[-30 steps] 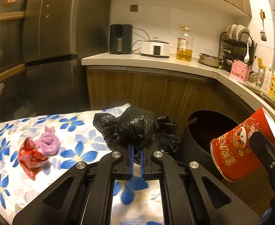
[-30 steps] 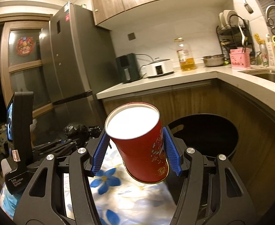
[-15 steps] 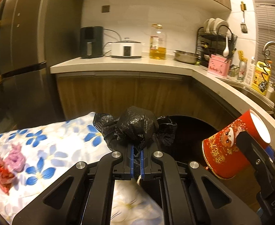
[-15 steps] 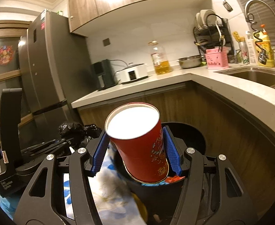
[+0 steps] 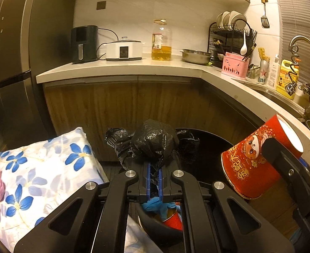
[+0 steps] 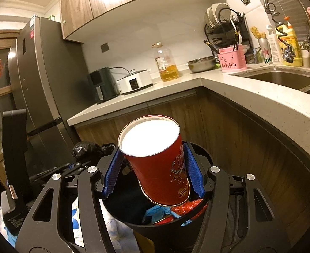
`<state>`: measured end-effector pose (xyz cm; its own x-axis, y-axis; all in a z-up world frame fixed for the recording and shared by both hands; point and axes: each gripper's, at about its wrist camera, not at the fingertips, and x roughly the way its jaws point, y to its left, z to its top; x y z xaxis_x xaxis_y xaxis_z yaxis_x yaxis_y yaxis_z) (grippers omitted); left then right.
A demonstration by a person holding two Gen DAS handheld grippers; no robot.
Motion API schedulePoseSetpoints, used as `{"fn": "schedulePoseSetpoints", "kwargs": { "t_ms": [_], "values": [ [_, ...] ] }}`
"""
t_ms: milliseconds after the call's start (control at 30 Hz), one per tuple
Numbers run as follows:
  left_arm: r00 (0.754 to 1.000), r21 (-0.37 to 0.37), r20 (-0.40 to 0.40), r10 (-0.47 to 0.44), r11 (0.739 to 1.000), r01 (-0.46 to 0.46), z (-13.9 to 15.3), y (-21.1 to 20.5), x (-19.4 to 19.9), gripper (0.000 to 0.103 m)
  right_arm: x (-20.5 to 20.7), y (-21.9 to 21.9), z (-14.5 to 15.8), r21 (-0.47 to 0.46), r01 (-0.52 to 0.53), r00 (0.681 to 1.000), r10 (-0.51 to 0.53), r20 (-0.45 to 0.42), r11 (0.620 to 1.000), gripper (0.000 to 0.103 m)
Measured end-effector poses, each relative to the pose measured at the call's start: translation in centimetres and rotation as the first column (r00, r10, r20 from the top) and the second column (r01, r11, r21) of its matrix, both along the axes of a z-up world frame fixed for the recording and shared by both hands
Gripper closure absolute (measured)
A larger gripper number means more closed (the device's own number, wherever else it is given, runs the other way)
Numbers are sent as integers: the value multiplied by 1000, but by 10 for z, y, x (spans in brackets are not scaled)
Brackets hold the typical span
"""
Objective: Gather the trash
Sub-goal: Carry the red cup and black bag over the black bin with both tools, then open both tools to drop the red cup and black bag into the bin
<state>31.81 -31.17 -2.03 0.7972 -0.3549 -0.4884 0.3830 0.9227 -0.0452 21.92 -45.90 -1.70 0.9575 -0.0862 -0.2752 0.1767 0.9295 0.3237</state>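
1. The red paper cup (image 6: 163, 168), a tapered cylinder printed with gold characters and a cartoon, is held over the black trash bin (image 6: 205, 160); its long axis tilts, white open mouth up and toward the camera, base toward the bin.
2. The right gripper (image 6: 152, 176) clamps the cup's sides between ribbed blue pads at a medium spread.
3. The left gripper (image 5: 154, 178), jaws nearly together, pinches a crumpled, glossy black plastic bag (image 5: 155, 143) at the bin's rim.
4. Blue and red scraps lie inside the bin.
5. A floral cloth (image 5: 38, 168) lies left; the pale tabletop (image 6: 250, 101) curves behind.
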Motion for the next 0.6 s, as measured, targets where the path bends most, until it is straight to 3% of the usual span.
{"fn": "schedulePoseSetpoints", "kwargs": {
  "t_ms": [433, 533, 600],
  "values": [
    [1000, 15, -16, -25, 1000, 26, -10, -15, 9, 97, 17, -13, -7, 24, 6, 1000, -6, -21, 1000, 45],
    [999, 17, -23, -36, 999, 36, -12, -16, 11, 92, 21, -15, -8, 27, 7, 1000, -7, -25, 1000, 45],
    [999, 19, -26, -38, 999, 39, -15, -16, 12, 81, 23, -16, -9, 28, 9, 1000, -8, -28, 1000, 45]
  ]
}}
